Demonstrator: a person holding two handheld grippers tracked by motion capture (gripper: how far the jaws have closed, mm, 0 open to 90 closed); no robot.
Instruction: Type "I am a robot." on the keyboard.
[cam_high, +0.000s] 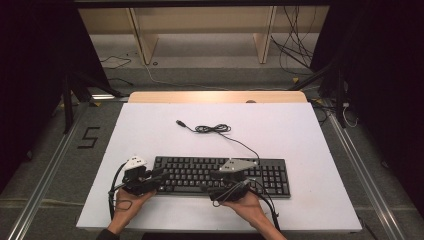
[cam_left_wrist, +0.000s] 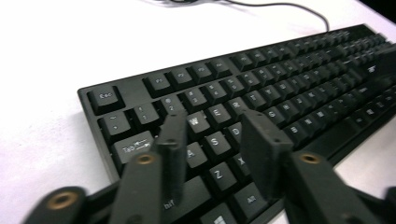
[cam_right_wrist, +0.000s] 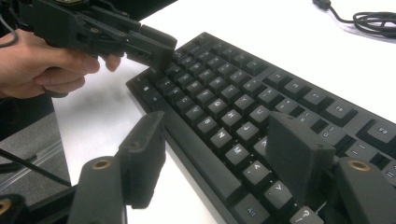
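Note:
A black keyboard (cam_high: 222, 175) lies across the near half of the white table top (cam_high: 280, 130). Its thin cable (cam_high: 220, 129) runs back in a loose coil to a USB plug (cam_high: 180, 122). My left gripper (cam_high: 158, 175) hovers at the keyboard's left end, open, with its jaws astride the W, S and A keys (cam_left_wrist: 215, 123). My right gripper (cam_high: 215, 179) is low over the keyboard's (cam_right_wrist: 219, 88) front middle and points left. It stands open and wide (cam_right_wrist: 219, 133), one jaw off the front edge, the other over the keys. Nothing sits between either pair of jaws.
The white top (cam_left_wrist: 70, 42) has bare room behind and beside the keyboard (cam_left_wrist: 280, 79). A hand (cam_right_wrist: 42, 65) holds the left gripper (cam_right_wrist: 140, 42) at the far end in the right gripper view. A wooden table edge (cam_high: 215, 96), floor cables and dark stands lie beyond.

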